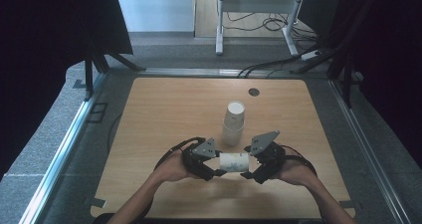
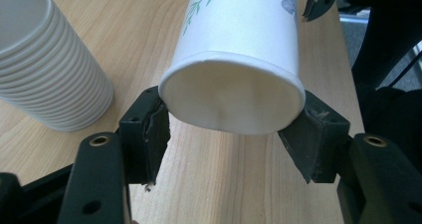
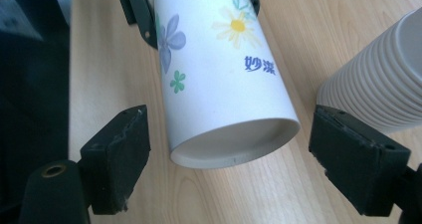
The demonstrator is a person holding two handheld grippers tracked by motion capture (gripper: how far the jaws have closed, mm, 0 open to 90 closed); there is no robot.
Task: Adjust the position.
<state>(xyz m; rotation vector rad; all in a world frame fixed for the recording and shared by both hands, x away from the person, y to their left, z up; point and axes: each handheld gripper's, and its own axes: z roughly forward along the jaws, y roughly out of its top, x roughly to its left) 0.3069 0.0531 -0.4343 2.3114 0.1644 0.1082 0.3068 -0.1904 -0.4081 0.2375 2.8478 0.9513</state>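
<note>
Left claw [image 1: 211,168]: I have it clamped on the wide mouth end of the paper cup [image 1: 234,162]; in the left gripper view both pads press the rim [image 2: 233,97] and flatten it slightly.
Right claw [image 1: 253,170]: I read it as parted; in the right gripper view the pads [image 3: 117,157] stand clear of the cup's base, gaps on both sides.
Cup location: lying level between the two claws, near my edge of the table, flower print showing.
Risk: held at one end only, the cup could sag or slip; I judge a harder squeeze would crumple the rim, and a swing could knock the stack.
Cup stack [image 1: 234,122]: upright, just beyond the held cup, apart from it.
Table [image 1: 164,114]: light wood, bare but for a dark round spot [image 1: 254,91] near the far edge.
Room: grey carpet, white desk frame [image 1: 259,7], loose cables [image 1: 271,62] behind.
</note>
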